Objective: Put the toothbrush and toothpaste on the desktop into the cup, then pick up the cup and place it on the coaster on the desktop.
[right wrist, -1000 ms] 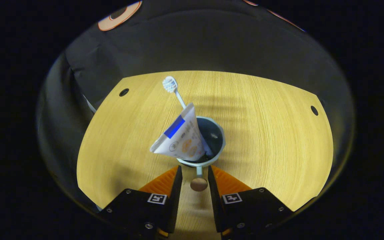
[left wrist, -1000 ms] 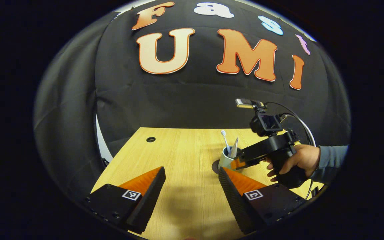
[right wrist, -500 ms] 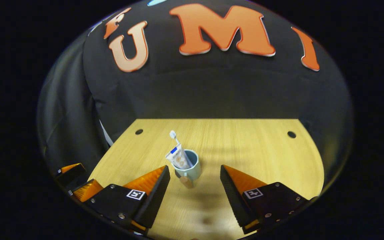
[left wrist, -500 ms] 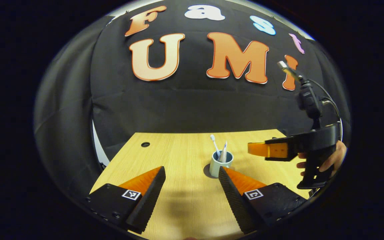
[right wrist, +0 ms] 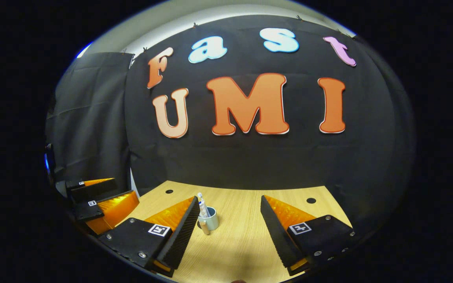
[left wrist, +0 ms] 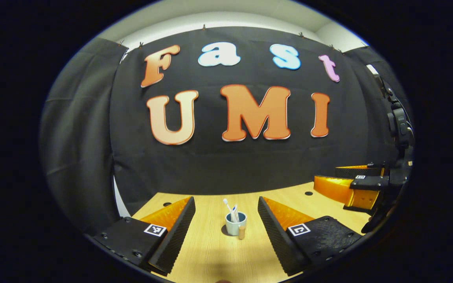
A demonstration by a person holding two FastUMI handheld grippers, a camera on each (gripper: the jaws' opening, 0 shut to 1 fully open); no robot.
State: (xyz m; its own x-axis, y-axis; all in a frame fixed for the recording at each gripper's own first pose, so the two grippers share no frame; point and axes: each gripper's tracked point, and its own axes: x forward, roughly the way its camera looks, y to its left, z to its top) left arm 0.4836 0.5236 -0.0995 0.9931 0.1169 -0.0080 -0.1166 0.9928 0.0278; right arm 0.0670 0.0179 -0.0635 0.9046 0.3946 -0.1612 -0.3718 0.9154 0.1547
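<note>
A pale blue cup (left wrist: 235, 228) stands upright on the wooden desktop (left wrist: 210, 251), on a dark coaster (left wrist: 223, 229) that shows at its base. A white toothbrush (left wrist: 226, 204) and a toothpaste tube (left wrist: 234, 215) lean inside it. My left gripper (left wrist: 225, 201) hangs open well short of the cup, holding nothing. In the right gripper view the cup (right wrist: 211, 223) sits just past the left finger, and my right gripper (right wrist: 229, 199) is open and apart from it. The cup's brown handle (left wrist: 242, 233) points toward me.
The right gripper's fingers (left wrist: 340, 188) float at the right edge of the left gripper view. The left gripper's fingers (right wrist: 104, 200) show at the far left of the right gripper view. Small round holes (right wrist: 311, 200) mark the desktop's far corners. Black cloth walls close in behind.
The right gripper let go of the cup's handle, opened and drew back. Both grippers have pulled back and tilted up, so the cup looks smaller and farther away.
</note>
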